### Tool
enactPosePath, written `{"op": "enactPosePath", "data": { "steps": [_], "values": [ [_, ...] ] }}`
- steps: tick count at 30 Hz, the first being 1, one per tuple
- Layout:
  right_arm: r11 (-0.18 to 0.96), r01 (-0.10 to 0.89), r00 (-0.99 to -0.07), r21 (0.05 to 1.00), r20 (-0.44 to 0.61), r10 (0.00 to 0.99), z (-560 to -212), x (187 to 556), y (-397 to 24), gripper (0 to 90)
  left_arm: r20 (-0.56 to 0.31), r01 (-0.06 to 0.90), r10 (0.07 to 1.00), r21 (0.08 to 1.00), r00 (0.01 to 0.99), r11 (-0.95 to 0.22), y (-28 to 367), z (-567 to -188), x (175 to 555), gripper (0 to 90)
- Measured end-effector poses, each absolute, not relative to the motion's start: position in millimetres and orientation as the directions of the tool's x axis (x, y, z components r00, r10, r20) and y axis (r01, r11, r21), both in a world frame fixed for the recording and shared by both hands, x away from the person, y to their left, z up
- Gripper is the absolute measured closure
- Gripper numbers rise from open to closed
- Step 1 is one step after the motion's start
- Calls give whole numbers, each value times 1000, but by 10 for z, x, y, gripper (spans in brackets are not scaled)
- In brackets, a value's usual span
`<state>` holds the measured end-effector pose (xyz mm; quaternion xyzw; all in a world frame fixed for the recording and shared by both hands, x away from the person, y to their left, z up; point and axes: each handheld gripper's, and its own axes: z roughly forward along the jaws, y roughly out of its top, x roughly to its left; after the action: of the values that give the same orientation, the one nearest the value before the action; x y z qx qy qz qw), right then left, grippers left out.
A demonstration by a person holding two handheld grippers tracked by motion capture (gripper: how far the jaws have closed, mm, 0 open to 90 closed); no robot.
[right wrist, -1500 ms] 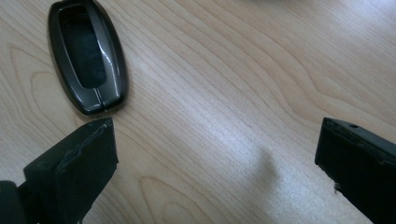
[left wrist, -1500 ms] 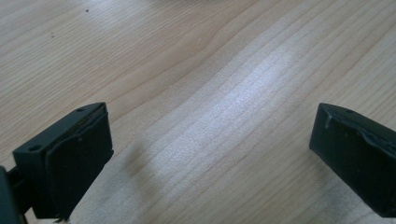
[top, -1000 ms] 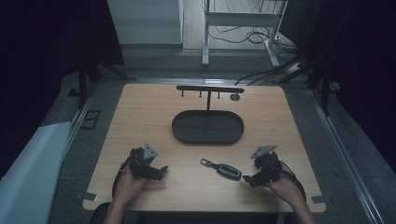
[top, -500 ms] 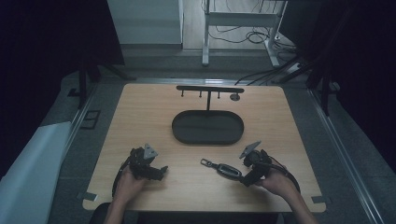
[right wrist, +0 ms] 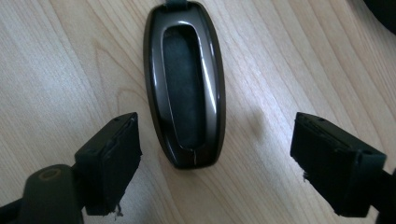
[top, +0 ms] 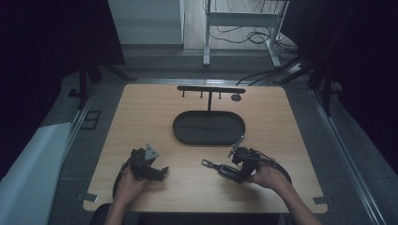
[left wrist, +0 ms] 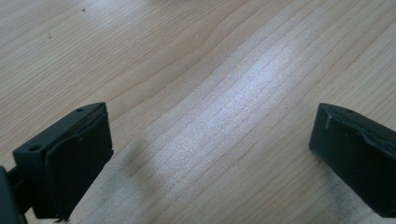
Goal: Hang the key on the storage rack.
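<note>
Low and right of centre in the high view, the right hand-held gripper (top: 234, 168) hung over a car key fob (top: 227, 170) lying flat on the wooden tabletop (top: 141, 117), just below the dark oval tray (top: 209, 127) and its hook stand (top: 210, 89). Seen from the right gripper view, the right hand-held gripper (right wrist: 215, 163) was released, its jaws spread wide with the key fob (right wrist: 185, 84) sitting between them but nearer the left jaw and reaching up to the top edge of the frame. That offset looked like the main risk: if the jaws closed from there, the left one would likely meet the glossy shell first and push it sideways or spin it on the smooth wood, so the grip could land on the rounded end and squeeze the fob out. Its slick, tapered body would probably slip under a light pinch. A small ring (top: 205, 162) showed at the fob's far end in the high view, and it might snag. At lower left of that view the left hand-held gripper (top: 159, 173) rested well apart, and in its own view it (left wrist: 210, 154) stood released over bare wood, offering no support.
</note>
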<state>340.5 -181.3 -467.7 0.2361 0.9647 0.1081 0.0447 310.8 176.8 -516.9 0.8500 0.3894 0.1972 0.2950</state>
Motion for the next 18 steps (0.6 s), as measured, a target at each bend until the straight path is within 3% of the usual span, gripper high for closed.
{"op": "enactPosePath", "data": {
  "steps": [9, 18],
  "values": [
    [914, 384, -920, 134, -28, 391, -4676, 3452, -1543, 345, 106, 545, 778, 655, 620, -524, 1766, -5169, 3106, 0],
    [935, 350, -936, 58, -19, 352, -4729, 3514, -1339, 420, 107, 542, 776, 656, 621, -525, 1763, -5170, 3106, 0]
  ]
}}
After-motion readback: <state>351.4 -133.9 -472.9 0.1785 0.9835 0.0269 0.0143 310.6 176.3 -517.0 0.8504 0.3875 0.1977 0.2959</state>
